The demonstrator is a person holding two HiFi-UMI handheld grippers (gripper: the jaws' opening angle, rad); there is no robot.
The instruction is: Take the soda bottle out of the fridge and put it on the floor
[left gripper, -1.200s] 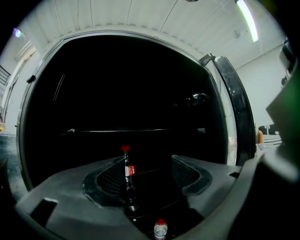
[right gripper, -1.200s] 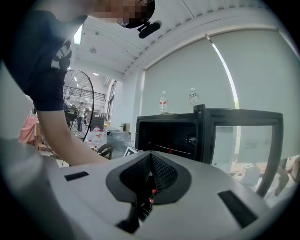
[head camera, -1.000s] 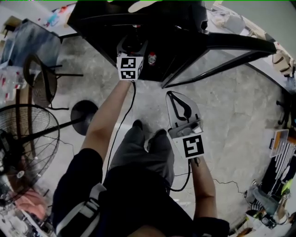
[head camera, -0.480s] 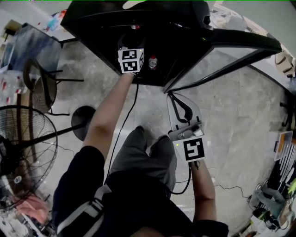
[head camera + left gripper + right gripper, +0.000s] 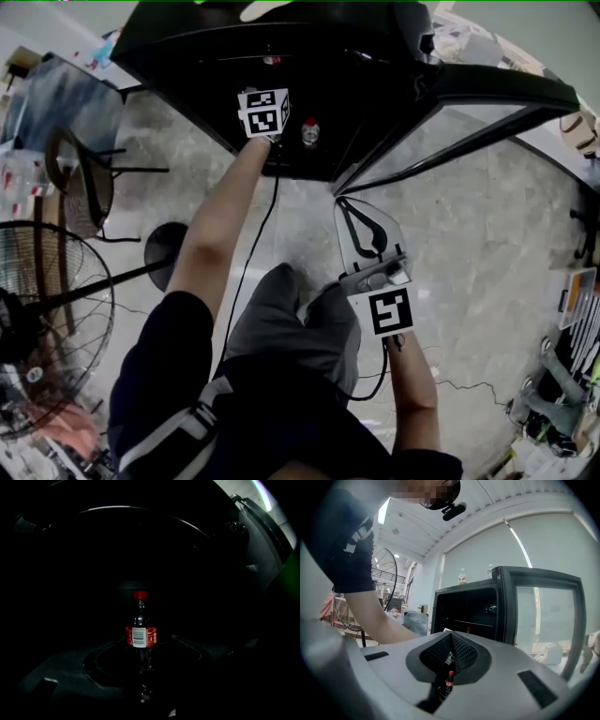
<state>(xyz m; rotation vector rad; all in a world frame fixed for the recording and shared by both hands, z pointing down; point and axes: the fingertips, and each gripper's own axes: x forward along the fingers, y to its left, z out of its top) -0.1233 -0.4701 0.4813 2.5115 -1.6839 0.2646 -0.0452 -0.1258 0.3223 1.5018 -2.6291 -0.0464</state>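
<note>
Soda bottle [image 5: 140, 630] stands upright deep in the dark fridge [image 5: 187, 56], below the wire shelf and just right of the left gripper's marker cube as seen from above.

Grey mottled floor [image 5: 469, 244] spreads wide and bare to the right of the person's feet, out as far as the clutter along the right edge. On the left the room is tighter: a standing fan [image 5: 47, 309] with its round base, and a chair [image 5: 80, 169] beyond it.

The black fridge fills the far side. Its glass door [image 5: 469, 122] is swung out to the right, and its near edge hangs over the floor just beyond the right gripper.

The left gripper [image 5: 146, 644] reaches into the cabinet with its jaws spread wide. The bottle stands in the gap between them; I cannot tell if they touch it. The right gripper [image 5: 451, 637] hangs low outside the fridge, over bare floor, its jaws closed tip to tip on nothing.

The bottle is small and dark-filled, with a red cap and a red label with a white barcode panel facing the left gripper.
</note>
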